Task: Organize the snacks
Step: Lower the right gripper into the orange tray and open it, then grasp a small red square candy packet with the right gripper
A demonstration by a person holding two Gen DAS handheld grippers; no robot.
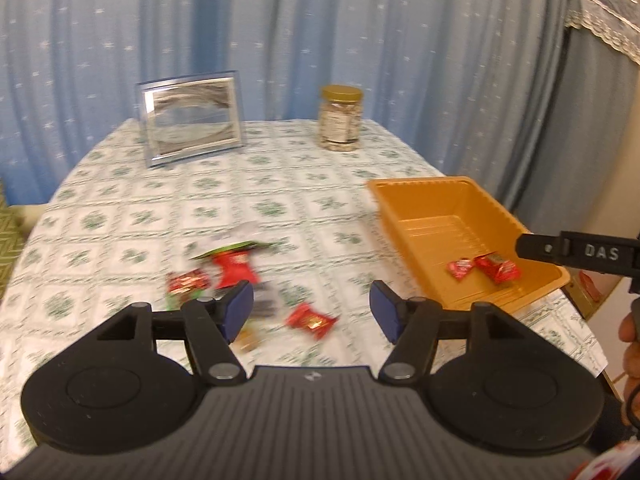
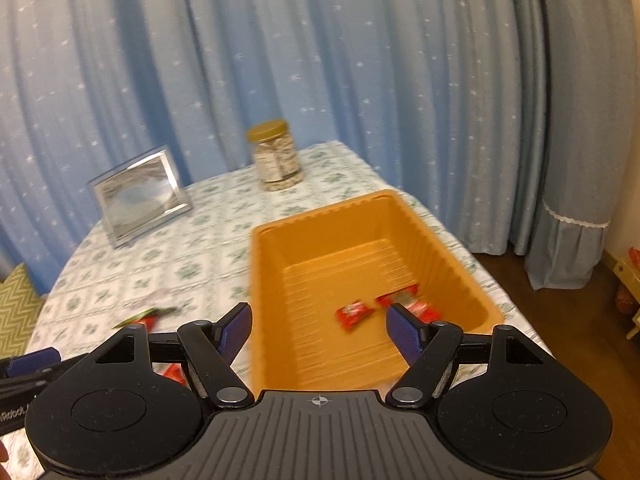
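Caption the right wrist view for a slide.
Open right gripper above orange tray holding red snack packets.

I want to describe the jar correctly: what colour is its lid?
Gold; the jar's lid shows best in the left wrist view.

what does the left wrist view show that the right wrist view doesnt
Only the left wrist view shows the loose red snack packets scattered on the tablecloth in full, with the open left tool above them, empty.

Only the right wrist view shows the wooden floor past the table's far edge and the whole inside of the orange tray from above, with the open right tool over its near end.

Both show the orange tray holding red packets, the gold-lidded jar, the silver picture frame and the blue curtain.
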